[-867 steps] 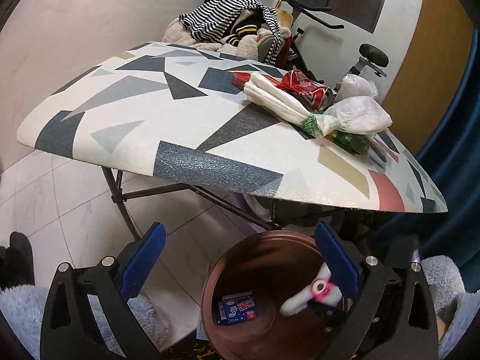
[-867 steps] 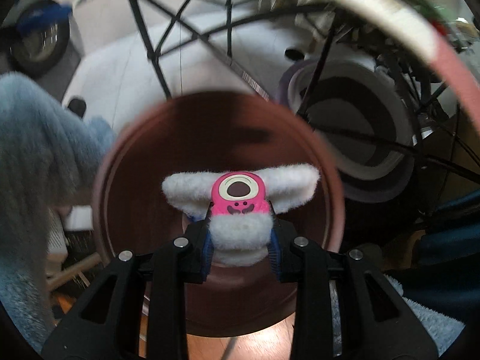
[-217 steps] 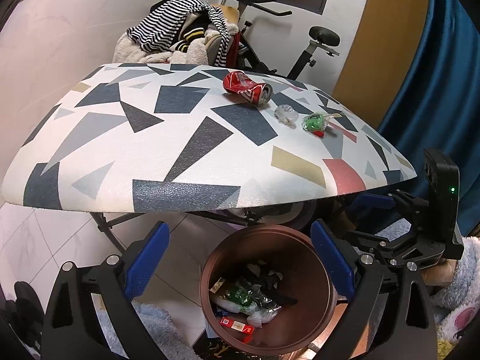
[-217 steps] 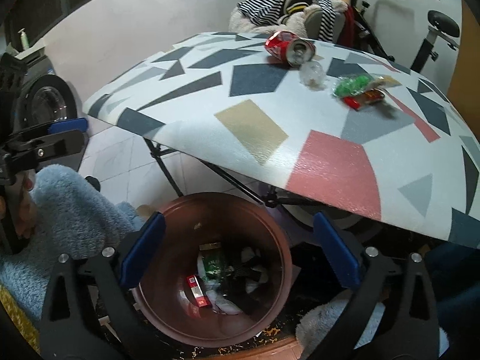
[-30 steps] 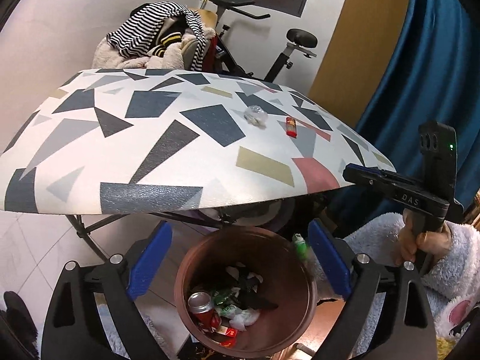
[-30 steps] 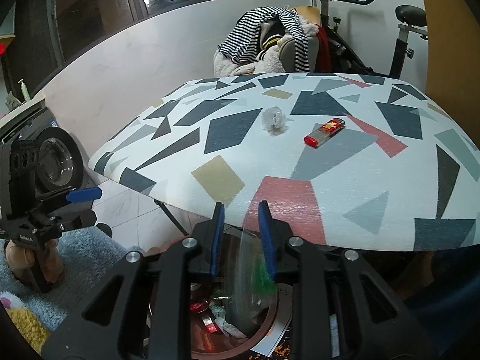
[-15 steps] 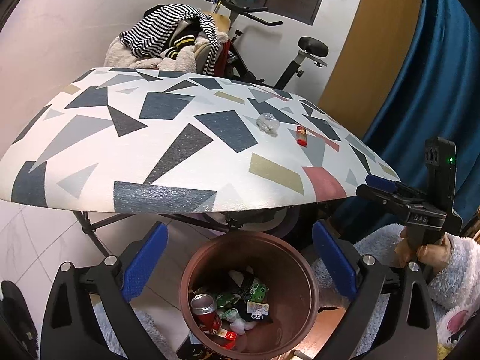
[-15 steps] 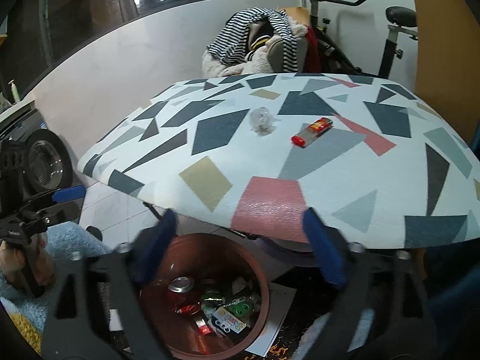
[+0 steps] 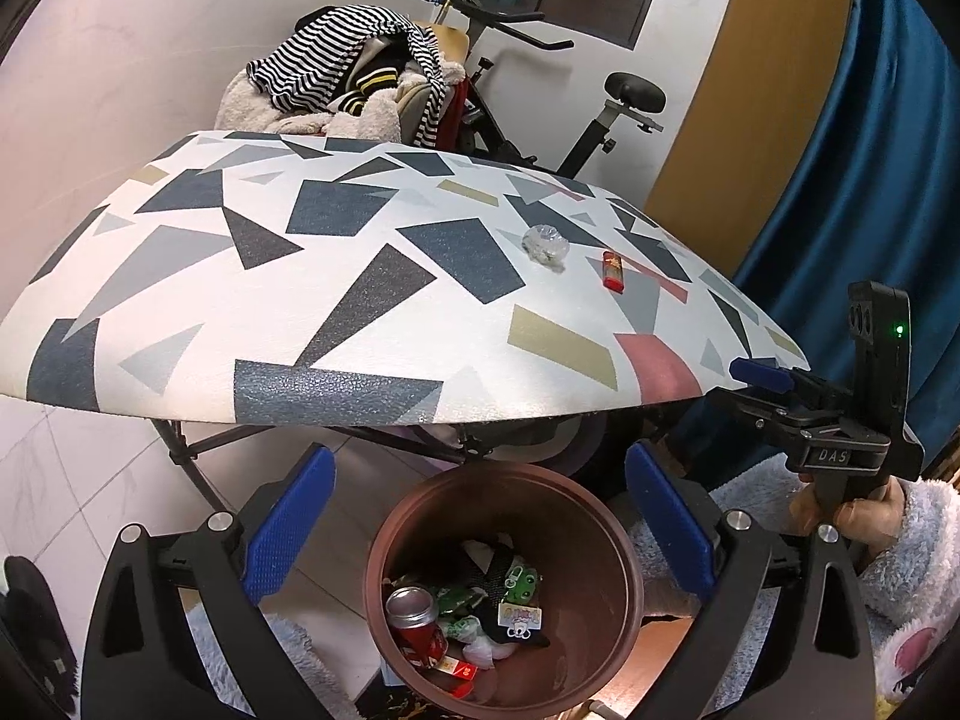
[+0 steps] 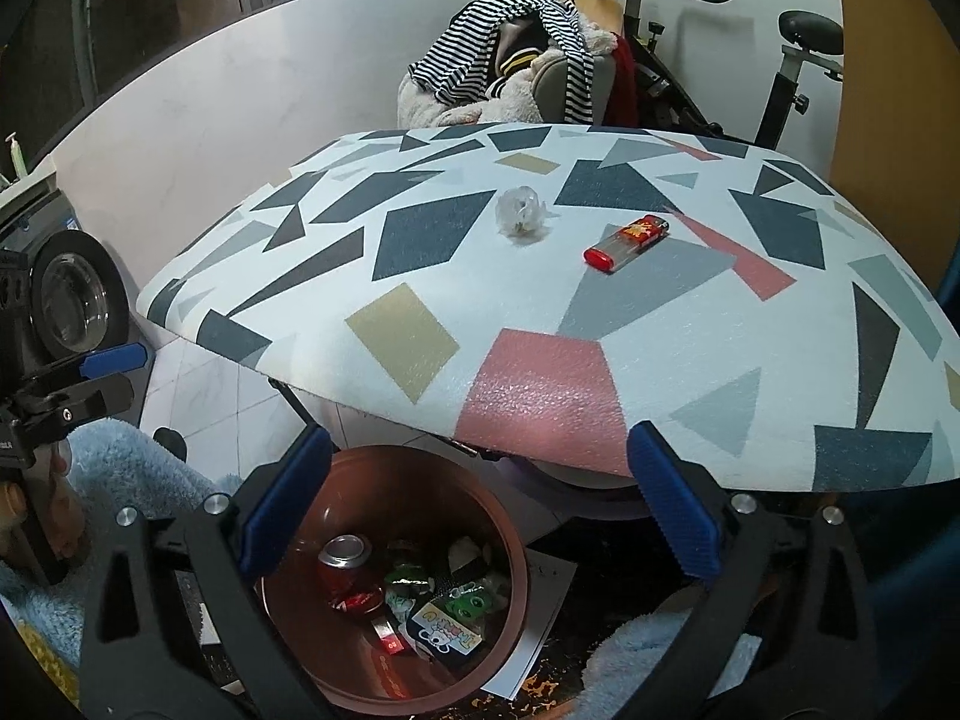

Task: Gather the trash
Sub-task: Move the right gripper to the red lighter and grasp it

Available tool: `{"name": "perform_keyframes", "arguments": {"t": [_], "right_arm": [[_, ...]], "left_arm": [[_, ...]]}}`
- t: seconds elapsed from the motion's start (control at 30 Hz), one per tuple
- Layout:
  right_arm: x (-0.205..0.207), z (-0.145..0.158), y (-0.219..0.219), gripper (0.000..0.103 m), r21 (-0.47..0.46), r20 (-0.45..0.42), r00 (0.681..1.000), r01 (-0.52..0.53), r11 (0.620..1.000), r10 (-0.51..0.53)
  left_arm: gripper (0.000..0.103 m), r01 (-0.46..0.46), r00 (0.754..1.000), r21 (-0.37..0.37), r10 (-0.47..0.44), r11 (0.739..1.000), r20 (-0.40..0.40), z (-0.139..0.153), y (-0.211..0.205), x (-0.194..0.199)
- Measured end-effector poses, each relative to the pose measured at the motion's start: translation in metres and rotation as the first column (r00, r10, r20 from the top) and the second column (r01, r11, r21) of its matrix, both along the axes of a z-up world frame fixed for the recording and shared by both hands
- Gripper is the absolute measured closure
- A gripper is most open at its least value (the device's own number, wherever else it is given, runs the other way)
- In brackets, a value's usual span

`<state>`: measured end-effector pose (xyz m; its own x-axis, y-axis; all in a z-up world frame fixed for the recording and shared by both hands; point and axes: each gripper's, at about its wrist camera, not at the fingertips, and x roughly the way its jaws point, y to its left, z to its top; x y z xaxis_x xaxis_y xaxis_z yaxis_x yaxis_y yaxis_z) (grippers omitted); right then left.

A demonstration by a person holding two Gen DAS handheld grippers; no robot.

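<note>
Both hand-held grippers hang open over the trash bin

The right hand-held gripper (image 10: pixel 474 504) and left hand-held gripper (image 9: pixel 480 522) tilt downward above the brown bin (image 9: pixel 606 546), jaws wide and empty. A red can (image 9: pixel 414 618) and wrappers lie inside; a lighter (image 10: pixel 627 243) and crumpled plastic (image 10: pixel 521 213) sit on the patterned surface (image 10: pixel 420 276).

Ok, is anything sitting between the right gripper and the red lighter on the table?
Nothing visible. The right gripper is open and empty above the brown bin, and only bare patterned tabletop lies between it and the red lighter. The crumpled clear wrapper sits off to the lighter's left, apart from it.
</note>
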<state>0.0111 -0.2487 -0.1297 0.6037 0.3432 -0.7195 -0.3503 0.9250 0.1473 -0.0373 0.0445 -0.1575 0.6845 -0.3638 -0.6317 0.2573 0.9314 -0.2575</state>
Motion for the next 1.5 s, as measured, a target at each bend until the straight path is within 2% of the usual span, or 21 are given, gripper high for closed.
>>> {"name": "perform_keyframes", "arguments": {"t": [0.37, 0.63, 0.73, 0.97, 1.13, 1.3, 1.37, 1.5], "right_arm": [[0.004, -0.002, -0.001, 0.006, -0.001, -0.011, 1.000, 0.015, 1.000, -0.015], [0.018, -0.001, -0.008, 0.006, -0.001, -0.038, 0.999, 0.036, 0.999, -0.036], [0.031, 0.001, -0.012, 0.006, -0.012, -0.051, 0.997, 0.050, 0.999, -0.051], [0.071, 0.002, -0.021, 0.006, -0.046, -0.048, 0.995, 0.086, 0.995, -0.089], [0.121, -0.004, -0.032, 0.006, -0.049, -0.061, 0.985, 0.158, 0.986, -0.161], [0.163, -0.012, -0.035, 0.021, -0.074, -0.108, 0.972, 0.200, 0.977, -0.207], [0.176, -0.016, -0.035, 0.035, -0.087, -0.130, 0.966, 0.212, 0.973, -0.222], [0.196, -0.023, -0.032, 0.042, -0.112, -0.168, 0.956, 0.222, 0.969, -0.239]], "left_arm": [[0.008, 0.005, 1.000, 0.018, -0.004, 1.000, -0.011, -0.003, -0.005, 0.005], [0.008, -0.018, 0.999, 0.011, 0.018, 1.000, -0.038, -0.001, -0.002, 0.023], [0.008, -0.036, 0.998, -0.012, 0.036, 0.999, -0.047, 0.003, 0.002, 0.036], [0.008, -0.042, 0.999, 0.012, 0.042, 0.999, -0.006, 0.018, 0.000, 0.075], [0.008, -0.050, 0.999, -0.015, 0.050, 0.999, 0.005, 0.027, -0.001, 0.110], [0.008, -0.065, 0.998, -0.029, 0.066, 0.997, 0.009, 0.036, -0.002, 0.139], [0.008, -0.069, 0.998, -0.025, 0.069, 0.997, 0.007, 0.037, -0.003, 0.149], [0.008, -0.072, 0.997, -0.011, 0.072, 0.997, 0.007, 0.039, -0.006, 0.162]]}}
